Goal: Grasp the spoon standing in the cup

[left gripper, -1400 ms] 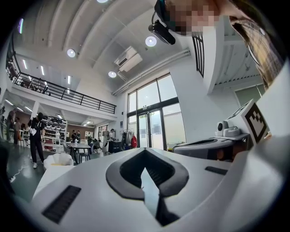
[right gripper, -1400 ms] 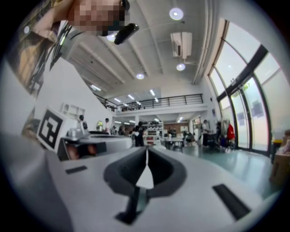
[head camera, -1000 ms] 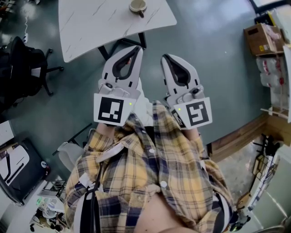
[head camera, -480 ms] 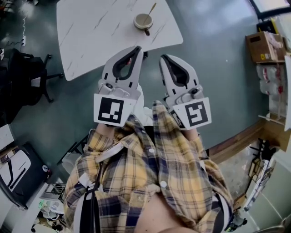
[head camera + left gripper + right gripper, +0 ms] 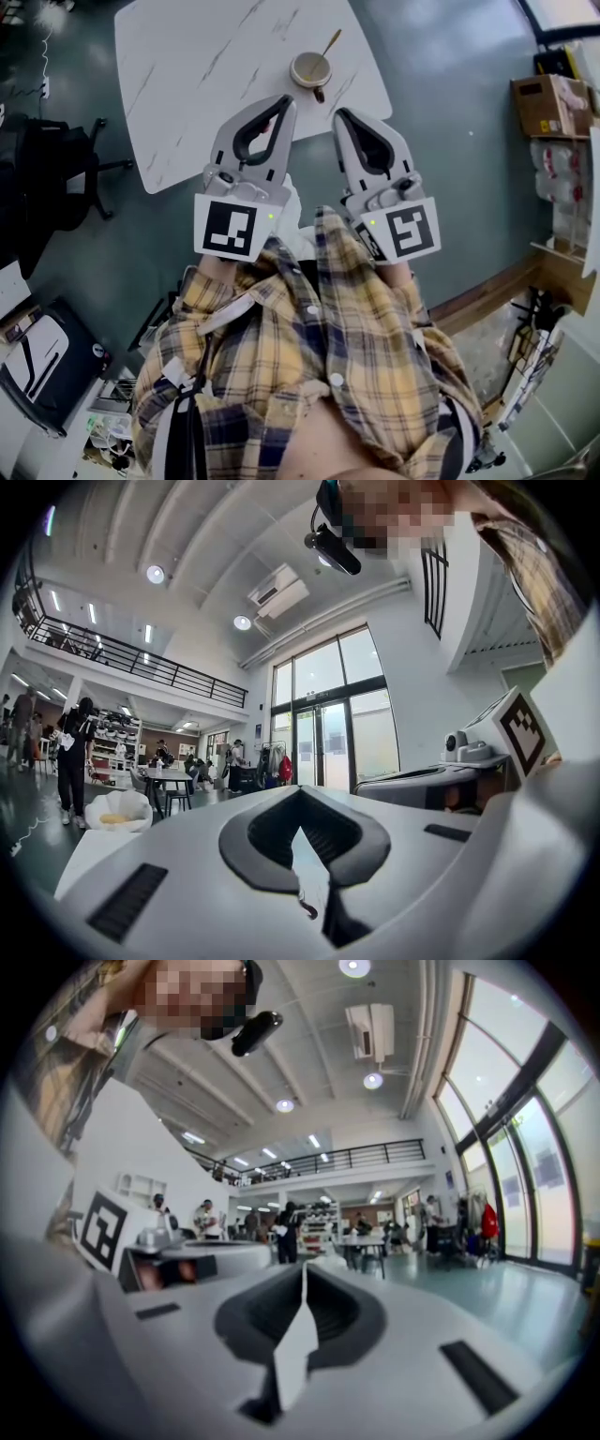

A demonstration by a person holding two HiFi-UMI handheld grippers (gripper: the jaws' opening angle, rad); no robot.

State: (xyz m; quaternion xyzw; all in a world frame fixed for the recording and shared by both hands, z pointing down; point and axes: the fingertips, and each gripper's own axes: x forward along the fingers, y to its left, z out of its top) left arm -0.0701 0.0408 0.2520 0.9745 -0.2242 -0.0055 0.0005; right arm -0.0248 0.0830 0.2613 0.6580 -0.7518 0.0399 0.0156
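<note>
In the head view a tan cup (image 5: 310, 69) stands near the right front edge of a white marble table (image 5: 216, 75). A gold-handled spoon (image 5: 331, 42) leans out of the cup toward the upper right. My left gripper (image 5: 284, 99) and right gripper (image 5: 339, 114) are held side by side in front of my chest. They point toward the table, short of the cup, and both are shut with nothing in them. The left gripper view shows its jaws (image 5: 300, 794) closed over an open hall. The right gripper view shows its jaws (image 5: 305, 1269) closed too.
A black office chair (image 5: 47, 178) stands left of the table and a cardboard box (image 5: 548, 103) sits on shelving at the right. A white rounded object with yellow inside (image 5: 117, 810) lies low left; I cannot tell if it is the cup. People stand far off.
In the head view the table and cup have slid down and to the right, closer to the gripper tips, and the spoon handle has come into sight. Both grippers stay shut and held alike.
</note>
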